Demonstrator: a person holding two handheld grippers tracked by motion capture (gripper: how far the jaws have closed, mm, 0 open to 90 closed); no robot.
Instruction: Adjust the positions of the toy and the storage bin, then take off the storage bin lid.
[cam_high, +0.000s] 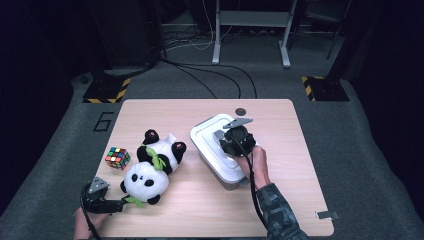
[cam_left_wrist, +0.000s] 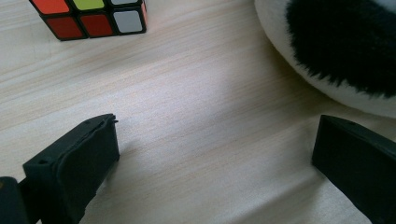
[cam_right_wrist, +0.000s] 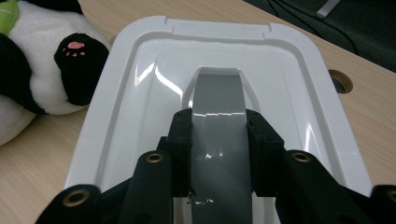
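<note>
A white plastic box with a lid stands right of the table's middle. My right gripper comes down on it from above and is shut on the lid's grey handle; in the high view this right gripper sits over the lid. A plush panda lies on its back left of the box. My left gripper rests low at the table's front left, open, with bare wood between its jaws. The panda's fur lies just beyond its right jaw. A Rubik's cube sits left of the panda.
The table has a round cable hole behind the box and a small metal plate at its front right corner. Cables and a metal frame lie on the floor beyond the far edge. The cube stands ahead of the left gripper.
</note>
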